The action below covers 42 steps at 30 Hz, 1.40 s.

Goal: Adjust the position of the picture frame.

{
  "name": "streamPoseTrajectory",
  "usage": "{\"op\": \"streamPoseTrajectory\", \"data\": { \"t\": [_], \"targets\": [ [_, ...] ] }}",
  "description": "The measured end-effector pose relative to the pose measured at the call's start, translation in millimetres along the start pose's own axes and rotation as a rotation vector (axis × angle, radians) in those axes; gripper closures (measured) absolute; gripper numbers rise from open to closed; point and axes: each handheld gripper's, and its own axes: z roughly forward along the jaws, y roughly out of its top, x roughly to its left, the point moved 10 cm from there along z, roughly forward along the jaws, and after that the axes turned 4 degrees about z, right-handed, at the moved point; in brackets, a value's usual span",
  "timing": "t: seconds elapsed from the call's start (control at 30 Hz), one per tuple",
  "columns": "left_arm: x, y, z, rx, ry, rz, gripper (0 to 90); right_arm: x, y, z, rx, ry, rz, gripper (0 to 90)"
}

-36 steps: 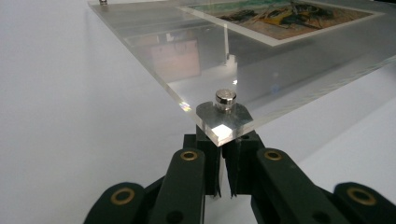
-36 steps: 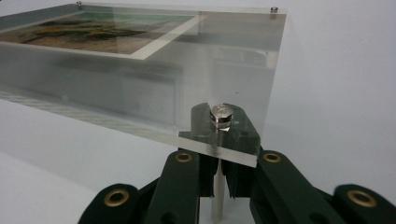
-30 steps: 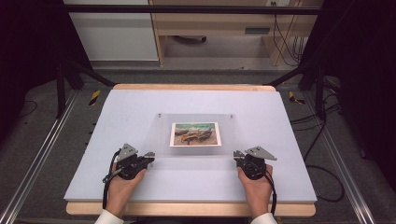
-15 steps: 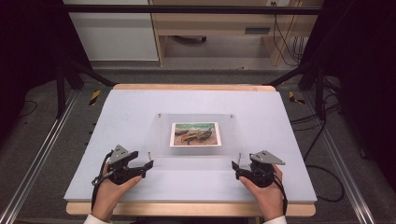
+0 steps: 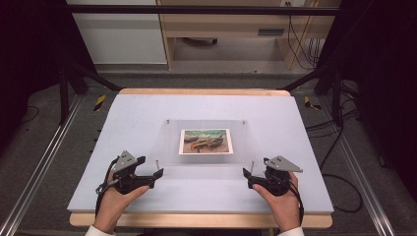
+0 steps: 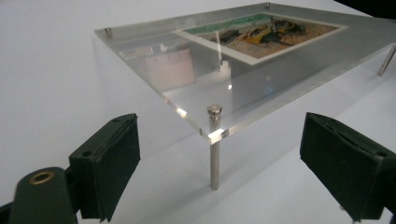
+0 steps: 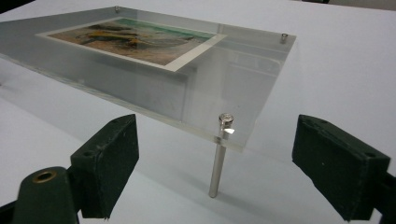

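A clear acrylic plate [image 5: 206, 142] stood mid-table on four slim metal legs, a printed picture [image 5: 205, 141] of boats on a shore lying flat at its centre. The white table [image 5: 147, 113] was bare around it. Left gripper [image 5: 147, 178] sat off the plate's near-left corner — jaws spread wide, pads either side of the corner leg [image 6: 214, 147] but apart from it, nothing held. Right gripper [image 5: 252, 179] sat likewise off the near-right corner, jaws spread wide, that corner's leg [image 7: 219, 156] standing between the pads, untouched. Each gripper was held low over the table in a hand — left hand [image 5: 114, 204], right hand [image 5: 281, 202].
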Motion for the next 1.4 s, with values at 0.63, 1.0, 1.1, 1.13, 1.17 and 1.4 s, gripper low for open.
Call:
{"op": "streamPoseTrajectory", "data": {
  "t": [0.63,1.0,1.1,1.13,1.17,1.4],
  "targets": [
    [13.5,28.5,9.0,-0.058,-0.019,-0.093,13.1,-3.2,20.1,6.9,0.012,-0.014,-0.010,19.7],
    [23.9,18.8,32.4,-0.013,-0.034,-0.142,13.0,-12.5,21.7,37.7,0.086,0.064,0.074,14.4],
    [24.5,16.8,35.6,-0.015,-0.041,-0.179,13.0,-7.0,21.5,41.8,0.088,0.091,0.090,14.3],
    [24.9,16.2,36.9,-0.015,-0.043,-0.190,13.3,-6.1,21.5,42.9,0.084,0.099,0.092,14.3],
    [25.2,15.5,38.2,-0.014,-0.047,-0.206,13.4,-5.3,21.2,43.6,0.084,0.106,0.099,14.4],
    [20.2,8.2,48.7,0.009,-0.083,-0.263,13.7,-8.0,18.9,47.8,0.088,0.137,0.173,14.3]
  ]
}}
